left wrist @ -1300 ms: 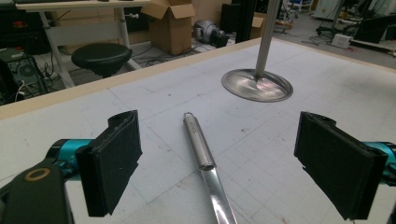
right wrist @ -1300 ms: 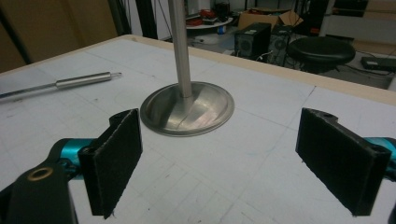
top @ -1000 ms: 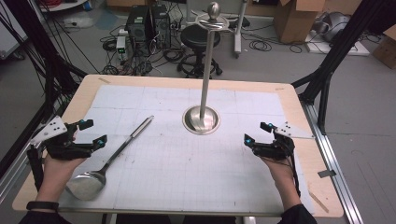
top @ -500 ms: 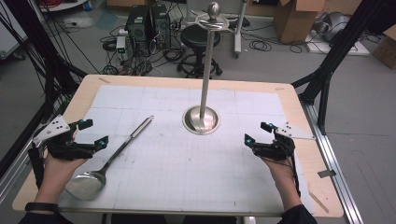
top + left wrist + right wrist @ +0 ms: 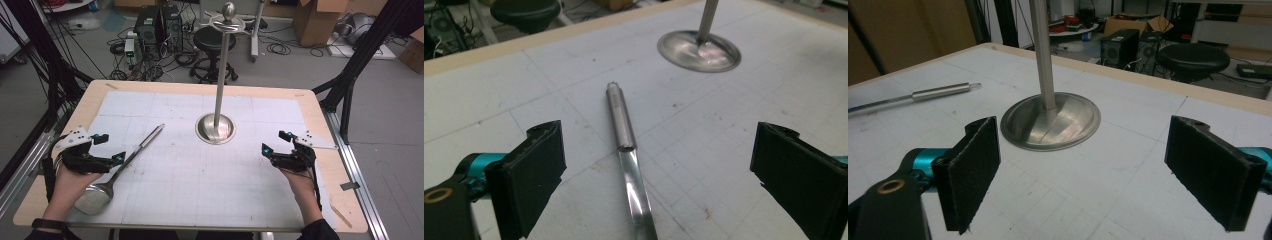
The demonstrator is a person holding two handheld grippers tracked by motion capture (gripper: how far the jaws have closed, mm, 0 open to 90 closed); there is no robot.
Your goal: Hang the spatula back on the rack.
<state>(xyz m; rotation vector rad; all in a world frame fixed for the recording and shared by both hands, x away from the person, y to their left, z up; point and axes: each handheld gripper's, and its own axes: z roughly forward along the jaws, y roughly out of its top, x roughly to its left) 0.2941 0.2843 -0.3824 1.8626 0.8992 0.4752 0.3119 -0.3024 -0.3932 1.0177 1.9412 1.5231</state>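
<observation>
While we hold the left gripper [image 5: 109, 148] at the table's [image 5: 310, 107] left edge w/ jaws wide apart and nothing between them, the steel ladle [image 5: 117, 170] lies diagonally just beside it, bowl near our left hand [image 5: 67, 180], handle pointing toward the stand [image 5: 218, 107]. Stand's round base sits mid-table on the grid mat [image 5: 200, 175], pole upright. Right gripper [image 5: 273, 142] rests near the right edge, also wide open, gripping nothing

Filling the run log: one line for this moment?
left hand-held gripper open over ladle | right hand-held gripper open facing stand | nothing held
</observation>
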